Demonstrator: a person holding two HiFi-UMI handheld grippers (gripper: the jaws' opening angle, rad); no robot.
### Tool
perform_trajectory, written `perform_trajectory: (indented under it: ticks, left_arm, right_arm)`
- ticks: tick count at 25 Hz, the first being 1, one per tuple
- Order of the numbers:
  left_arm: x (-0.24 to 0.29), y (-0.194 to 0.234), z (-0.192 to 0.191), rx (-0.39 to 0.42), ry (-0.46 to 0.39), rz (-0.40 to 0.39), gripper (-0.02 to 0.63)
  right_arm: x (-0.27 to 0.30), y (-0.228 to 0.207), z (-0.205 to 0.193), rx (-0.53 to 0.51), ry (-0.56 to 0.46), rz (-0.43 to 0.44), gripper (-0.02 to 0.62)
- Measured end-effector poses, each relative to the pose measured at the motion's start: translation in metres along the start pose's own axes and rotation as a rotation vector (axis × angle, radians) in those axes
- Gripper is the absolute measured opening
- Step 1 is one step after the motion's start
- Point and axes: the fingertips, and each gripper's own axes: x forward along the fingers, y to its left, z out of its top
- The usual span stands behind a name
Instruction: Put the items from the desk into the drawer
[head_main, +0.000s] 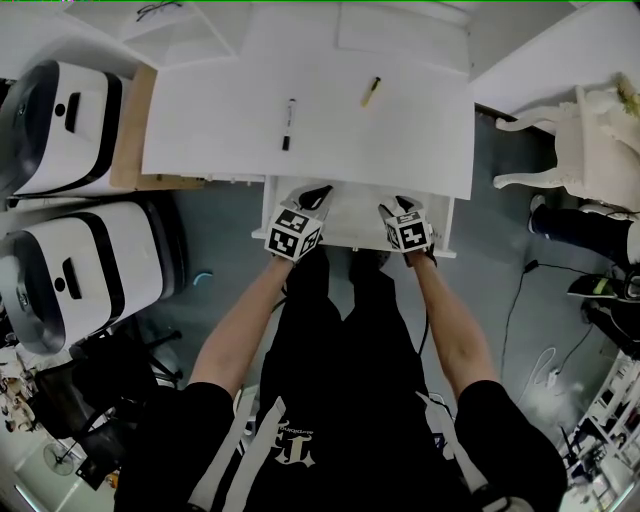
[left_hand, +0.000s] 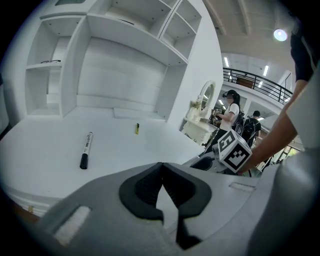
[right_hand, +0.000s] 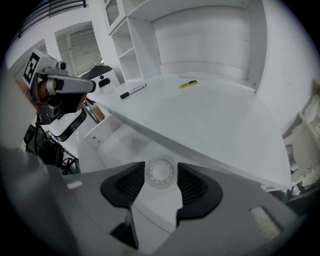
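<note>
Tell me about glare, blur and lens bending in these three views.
Head view: even light, the white desk nearly washed out, the marker sharp. Left gripper view: strong fisheye, dark corners, a ceiling lamp flaring. Right gripper view: same bending and dark corners, the knob between its jaws slightly soft.

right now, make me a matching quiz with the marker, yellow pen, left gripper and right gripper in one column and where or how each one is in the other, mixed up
Things
1. marker
2. yellow pen
3. left gripper
4. right gripper

Places or states
A. jaws closed on the round drawer knob
B. lying on the desk, nearer its front edge, on the left
C. jaws together, nothing between them
D. lying on the desk, farther back, on the right

Pairs: 1-B, 2-D, 3-C, 4-A
</note>
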Motion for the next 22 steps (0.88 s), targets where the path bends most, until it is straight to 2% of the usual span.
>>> perform_trajectory:
  ticks: [7,12,22]
  left_arm:
    - [-0.002,0.000,0.000,-0.002,0.003,-0.001,-0.003]
    - [-0.005,-0.001,0.007,0.003,-0.010,0.002,-0.003]
    - [-0.023,0.002,0.054,0.025,-0.093,0.032,-0.003]
  right_arm:
    - [-0.002,0.004,-0.001,0.014,0.011,0.007,0.227]
    - [-0.015,0.006,0.009,0.024,-0.034,0.001,0.216]
    - [-0.061,0.000,0.076,0.013,-0.202,-0.030,0.187]
